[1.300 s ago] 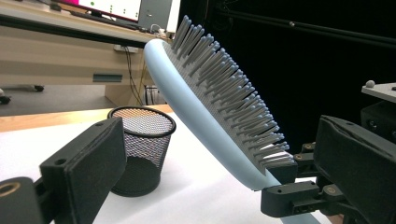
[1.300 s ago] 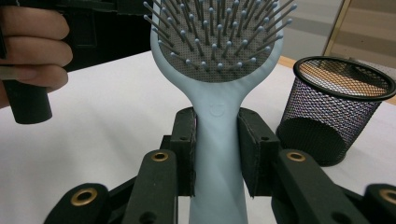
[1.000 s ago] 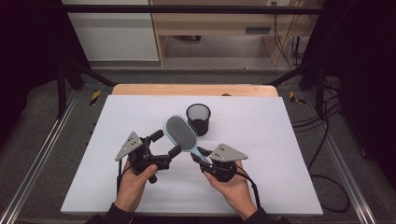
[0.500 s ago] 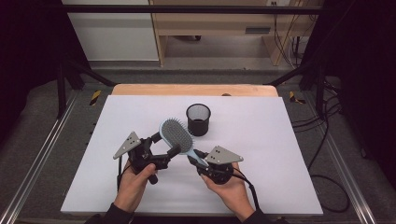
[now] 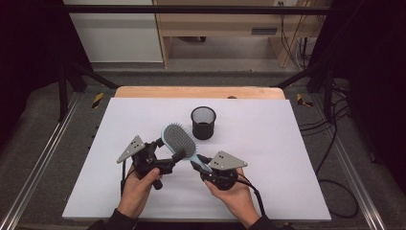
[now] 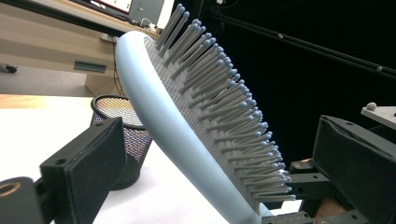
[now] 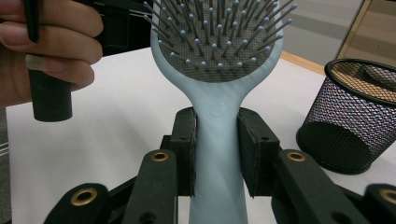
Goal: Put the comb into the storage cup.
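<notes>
nearest you in the high view, your right gripper [image 5: 203,165] sits just right of centre in the lower half of the frame, its fingers [image 7: 254,154] closed tight on the handle of the pale blue plastic paddle hairbrush with grey bristles [image 5: 181,143]. in the right gripper view the handle rises straight up between the two black pads, which press on it from both sides.

the brush's long axis runs from that grip up and to the left in the high view, so the wide bristled head hangs above the white worktop [image 5: 268,143], not resting on it. your left gripper [image 5: 170,155] lies just left of the head, and its fingers [image 6: 88,163] stand wide apart with the head slanting through the gap between them; neither pad touches it, as far as the left gripper view shows. so the left hand is the nearer one to the head, the right owns the handle.

farther back, the black wire-mesh cup [image 5: 203,122] stands upright just beyond the brush head, up and right of it, apart from it. i judge any drop into the cup turns on swinging that axis upright first.
</notes>
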Action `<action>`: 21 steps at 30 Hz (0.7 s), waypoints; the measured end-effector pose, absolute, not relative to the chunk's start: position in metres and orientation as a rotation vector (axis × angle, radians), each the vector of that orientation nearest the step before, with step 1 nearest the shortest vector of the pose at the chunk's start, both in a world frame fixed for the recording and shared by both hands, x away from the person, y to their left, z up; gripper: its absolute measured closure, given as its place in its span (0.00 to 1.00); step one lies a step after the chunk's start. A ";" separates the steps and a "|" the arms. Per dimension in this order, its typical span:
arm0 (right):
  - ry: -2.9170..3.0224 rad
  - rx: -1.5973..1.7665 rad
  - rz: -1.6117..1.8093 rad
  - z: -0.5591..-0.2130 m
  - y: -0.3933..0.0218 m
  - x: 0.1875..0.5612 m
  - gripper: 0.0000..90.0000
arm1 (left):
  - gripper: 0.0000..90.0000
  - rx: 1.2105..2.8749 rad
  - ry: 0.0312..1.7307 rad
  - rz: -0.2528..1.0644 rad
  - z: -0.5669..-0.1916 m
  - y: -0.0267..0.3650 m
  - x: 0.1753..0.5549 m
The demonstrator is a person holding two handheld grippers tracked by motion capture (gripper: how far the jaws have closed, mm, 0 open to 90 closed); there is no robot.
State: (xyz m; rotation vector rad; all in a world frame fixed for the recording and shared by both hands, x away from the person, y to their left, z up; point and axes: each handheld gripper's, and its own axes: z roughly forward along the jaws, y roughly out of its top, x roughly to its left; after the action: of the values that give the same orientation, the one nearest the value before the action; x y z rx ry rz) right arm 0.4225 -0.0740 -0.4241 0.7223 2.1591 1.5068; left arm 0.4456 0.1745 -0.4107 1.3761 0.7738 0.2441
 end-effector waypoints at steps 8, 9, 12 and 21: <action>2.159 0.722 1.509 -0.425 -0.073 0.422 0.77 | 0.03 1.374 0.776 0.237 -0.411 0.174 0.446; 2.160 0.722 1.511 -0.425 -0.073 0.422 0.77 | 0.03 1.374 0.777 0.236 -0.411 0.174 0.446; 2.162 0.718 1.512 -0.425 -0.072 0.421 0.77 | 0.03 1.373 0.780 0.227 -0.412 0.174 0.446; 2.171 0.706 1.524 -0.426 -0.068 0.419 0.77 | 0.06 1.357 0.785 0.197 -0.413 0.175 0.447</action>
State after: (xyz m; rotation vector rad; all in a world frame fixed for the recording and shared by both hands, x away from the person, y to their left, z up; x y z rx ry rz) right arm 0.4190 -0.0683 -0.4256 0.7063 2.1714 1.5237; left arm 0.4467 0.1749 -0.4131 1.3567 0.7852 0.1969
